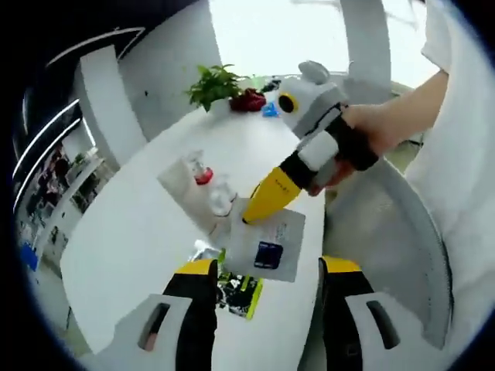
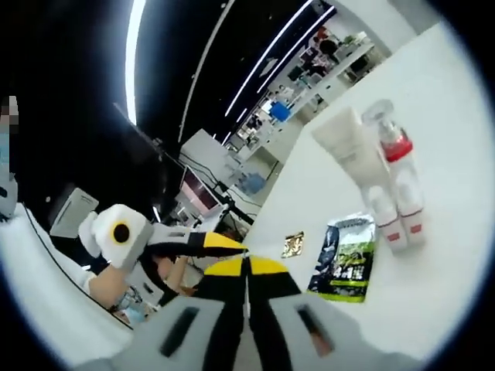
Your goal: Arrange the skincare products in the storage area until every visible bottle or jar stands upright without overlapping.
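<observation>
White rounded counter (image 1: 139,232) carries the clear red-collared skincare bottles (image 1: 203,174), which lie flat just ahead of the left gripper (image 1: 267,282), long axes pointing away from it; its jaws are spread. Nearer, the right gripper (image 1: 259,207), pressed together and empty, hovers close beside them

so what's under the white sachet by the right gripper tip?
The white sachet overlaps one corner of a green-and-black packet, itself flat on the white table. Whatever else it covers is hidden.
</observation>
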A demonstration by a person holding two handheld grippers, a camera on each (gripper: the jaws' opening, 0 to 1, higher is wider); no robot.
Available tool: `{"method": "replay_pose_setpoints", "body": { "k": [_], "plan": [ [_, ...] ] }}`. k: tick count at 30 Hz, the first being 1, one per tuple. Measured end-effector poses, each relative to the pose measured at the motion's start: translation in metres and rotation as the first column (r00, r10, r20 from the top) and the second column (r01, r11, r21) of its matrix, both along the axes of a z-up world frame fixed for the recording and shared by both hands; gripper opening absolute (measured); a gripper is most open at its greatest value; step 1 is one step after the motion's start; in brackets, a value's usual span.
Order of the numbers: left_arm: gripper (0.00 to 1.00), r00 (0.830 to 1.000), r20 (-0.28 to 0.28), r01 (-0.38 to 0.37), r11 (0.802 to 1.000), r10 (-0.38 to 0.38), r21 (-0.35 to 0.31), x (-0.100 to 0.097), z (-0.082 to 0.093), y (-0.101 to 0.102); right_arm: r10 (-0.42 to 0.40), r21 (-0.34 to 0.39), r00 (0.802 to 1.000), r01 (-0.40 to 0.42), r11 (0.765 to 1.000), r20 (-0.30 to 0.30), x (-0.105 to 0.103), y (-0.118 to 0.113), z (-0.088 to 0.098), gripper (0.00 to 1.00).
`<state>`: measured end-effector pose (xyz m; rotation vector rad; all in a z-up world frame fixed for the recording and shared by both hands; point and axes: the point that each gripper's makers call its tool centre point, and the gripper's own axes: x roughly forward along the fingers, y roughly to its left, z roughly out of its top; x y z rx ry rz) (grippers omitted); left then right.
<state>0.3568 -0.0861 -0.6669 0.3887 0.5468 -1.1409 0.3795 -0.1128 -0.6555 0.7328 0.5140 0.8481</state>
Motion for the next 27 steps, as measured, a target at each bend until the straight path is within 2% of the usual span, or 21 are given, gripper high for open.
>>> {"method": "replay_pose_setpoints", "body": {
  "k": [1, 3, 4, 6, 9, 10, 11, 12, 14, 18, 22, 27],
  "plan": [
    [0.52, 0.999, -0.036, -0.034, 0.998, 0.033, -0.049, 0.0, 0.002, 0.0, -0.008, 0.011, 1.0, 0.008, 1.0, -0.002, 0.0, -0.001, 0.001, 0.01],
    [0.51, 0.994, -0.083, -0.086, 0.991, 0.078, -0.104, 0.001, 0.004, 0.002, -0.027, 0.046, 1.0, 0.028, 0.999, -0.01, 0.0, -0.004, 0.005, 0.01],
    [0.51, 0.985, -0.126, -0.134, 0.98, 0.115, -0.15, 0.001, 0.006, 0.002, -0.039, 0.07, 0.999, 0.04, 0.997, -0.016, 0.0, -0.006, 0.008, 0.01],
    [0.51, 0.974, -0.18, -0.177, 0.962, 0.14, -0.209, 0.0, 0.008, 0.002, -0.05, 0.123, 0.998, 0.052, 0.991, -0.024, -0.001, -0.007, 0.016, 0.01],
    [0.49, 0.941, -0.293, -0.257, 0.92, 0.168, -0.296, -0.005, 0.011, 0.001, -0.081, 0.17, 0.996, 0.084, 0.982, -0.026, 0.0, -0.012, 0.023, 0.01],
    [0.46, 0.926, -0.338, -0.287, 0.897, 0.169, -0.337, -0.006, 0.012, 0.001, -0.084, 0.183, 0.996, 0.088, 0.979, -0.031, 0.0, -0.012, 0.024, 0.01],
    [0.43, 0.917, -0.361, -0.302, 0.883, 0.168, -0.358, -0.007, 0.013, 0.001, -0.088, 0.198, 0.996, 0.093, 0.976, -0.031, 0.0, -0.013, 0.027, 0.01],
    [0.41, 0.901, -0.398, -0.337, 0.857, 0.173, -0.389, -0.008, 0.015, 0.002, -0.092, 0.204, 0.995, 0.097, 0.974, -0.034, 0.0, -0.013, 0.028, 0.01],
    [0.36, 0.878, -0.443, -0.383, 0.82, 0.18, -0.426, -0.008, 0.017, 0.003, -0.093, 0.209, 0.995, 0.099, 0.973, -0.035, 0.0, -0.013, 0.028, 0.01],
    [0.28, 0.845, -0.498, -0.444, 0.771, 0.192, -0.456, -0.008, 0.017, 0.007, -0.09, 0.21, 0.995, 0.095, 0.973, -0.036, -0.001, -0.011, 0.028, 0.01],
    [0.19, 0.826, -0.529, -0.479, 0.736, 0.194, -0.478, -0.007, 0.017, 0.01, -0.087, 0.211, 0.995, 0.094, 0.973, -0.041, -0.001, -0.009, 0.027, 0.01],
    [0.14, 0.815, -0.543, -0.493, 0.735, 0.203, -0.465, -0.009, 0.011, 0.011, -0.075, 0.214, 0.996, 0.082, 0.973, -0.041, 0.001, -0.004, 0.028, 0.01]
  ]
}}
